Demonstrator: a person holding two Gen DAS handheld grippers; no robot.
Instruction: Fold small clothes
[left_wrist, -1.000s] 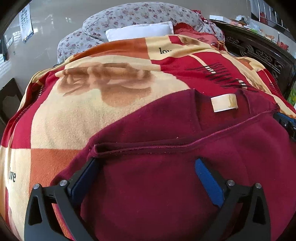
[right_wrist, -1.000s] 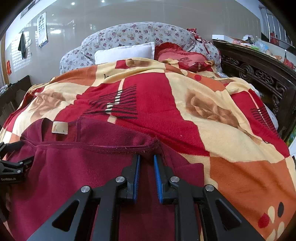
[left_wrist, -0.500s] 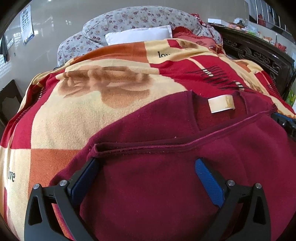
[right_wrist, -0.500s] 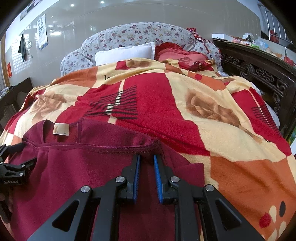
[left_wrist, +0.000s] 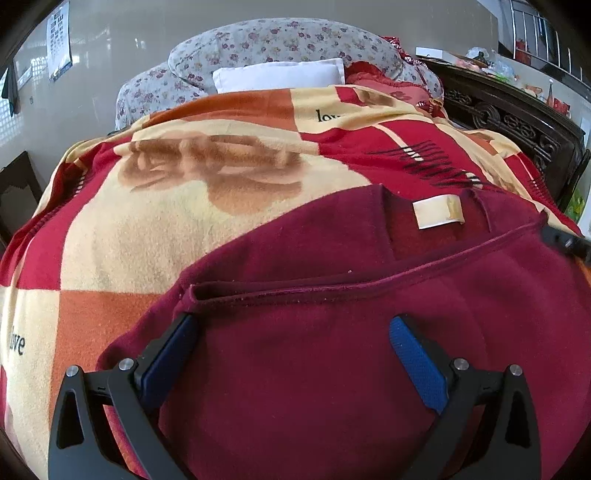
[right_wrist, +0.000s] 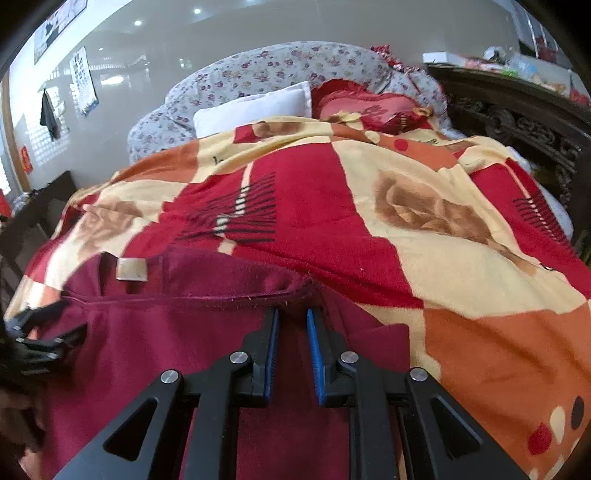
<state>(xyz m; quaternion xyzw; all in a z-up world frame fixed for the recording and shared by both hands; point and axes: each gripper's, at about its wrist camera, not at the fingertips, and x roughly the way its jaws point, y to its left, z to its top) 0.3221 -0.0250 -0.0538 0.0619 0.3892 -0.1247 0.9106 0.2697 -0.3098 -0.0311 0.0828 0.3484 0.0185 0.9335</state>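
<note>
Nearest, the left gripper (left_wrist: 291, 354) stands spread wide over the maroon garment (left_wrist: 332, 369), clamping nothing, while the right gripper (right_wrist: 291, 354) is pinched on the folded edge at the garment's right. The garment lies on the near end of the blanket (right_wrist: 424, 229); soft, light and limp, it should be taken at corners or hem. Its near part is cut off, and the far pillows (right_wrist: 255, 107) are half hidden

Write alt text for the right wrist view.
The right gripper pinches the hem of a maroon fleece garment lying on a red, cream and orange blanket. Behind it sit a white pillow and floral bedding.
</note>
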